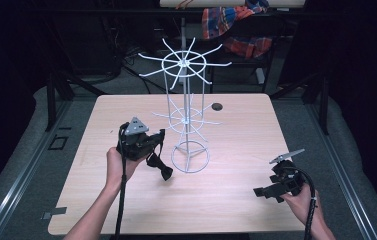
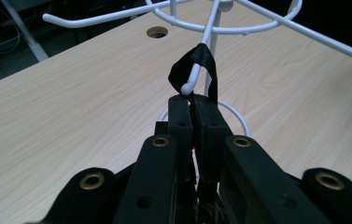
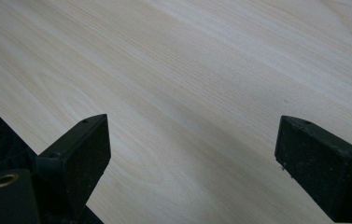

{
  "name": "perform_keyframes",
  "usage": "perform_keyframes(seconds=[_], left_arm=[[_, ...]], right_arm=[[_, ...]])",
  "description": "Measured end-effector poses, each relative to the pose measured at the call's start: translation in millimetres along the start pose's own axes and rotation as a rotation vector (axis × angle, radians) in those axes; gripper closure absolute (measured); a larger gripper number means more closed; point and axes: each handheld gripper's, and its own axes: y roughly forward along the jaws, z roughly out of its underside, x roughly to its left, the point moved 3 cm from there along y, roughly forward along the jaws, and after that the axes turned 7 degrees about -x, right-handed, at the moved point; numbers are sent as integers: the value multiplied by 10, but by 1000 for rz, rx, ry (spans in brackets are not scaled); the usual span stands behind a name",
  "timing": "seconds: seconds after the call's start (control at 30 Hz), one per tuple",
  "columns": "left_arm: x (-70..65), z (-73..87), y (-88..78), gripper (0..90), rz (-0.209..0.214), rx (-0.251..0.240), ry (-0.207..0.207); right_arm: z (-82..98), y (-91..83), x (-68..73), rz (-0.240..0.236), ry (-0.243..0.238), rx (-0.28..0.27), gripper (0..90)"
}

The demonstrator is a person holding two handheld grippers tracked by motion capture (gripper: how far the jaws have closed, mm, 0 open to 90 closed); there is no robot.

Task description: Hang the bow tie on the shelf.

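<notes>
The black strap (image 2: 197,63), looped over a white rack (image 1: 186,90) hook at frame centre, is clamped by the left gripper (image 2: 193,100); the right gripper (image 3: 192,144), lower right, gapes wide.

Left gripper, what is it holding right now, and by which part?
The left gripper is shut on the strap of a black bow tie, with the strap's loop over a hook tip of the white wire rack. The right gripper is open, holding nothing.

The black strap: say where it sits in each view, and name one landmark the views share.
High view: the black strap hangs from the left gripper, left of the white wire rack.
Left gripper view: top centre, looped over a rack hook, above the shut jaws.
Right gripper view: not in it.
Shared landmark: the wooden table.
</notes>
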Motion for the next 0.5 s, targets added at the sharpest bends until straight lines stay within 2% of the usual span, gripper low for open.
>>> perform_keyframes(seconds=[0.2, 0.37, 0.5], left_arm=[[-4, 14, 22, 865, 11, -17, -19], [-9, 25, 27, 849, 17, -34, -17], [-5, 32, 28, 832, 23, -26, -19]], right_arm=[[-1, 3, 0, -2, 0, 4, 100], [-1, 1, 2, -1, 0, 1, 100], [2, 0, -7, 3, -3, 5, 100]])
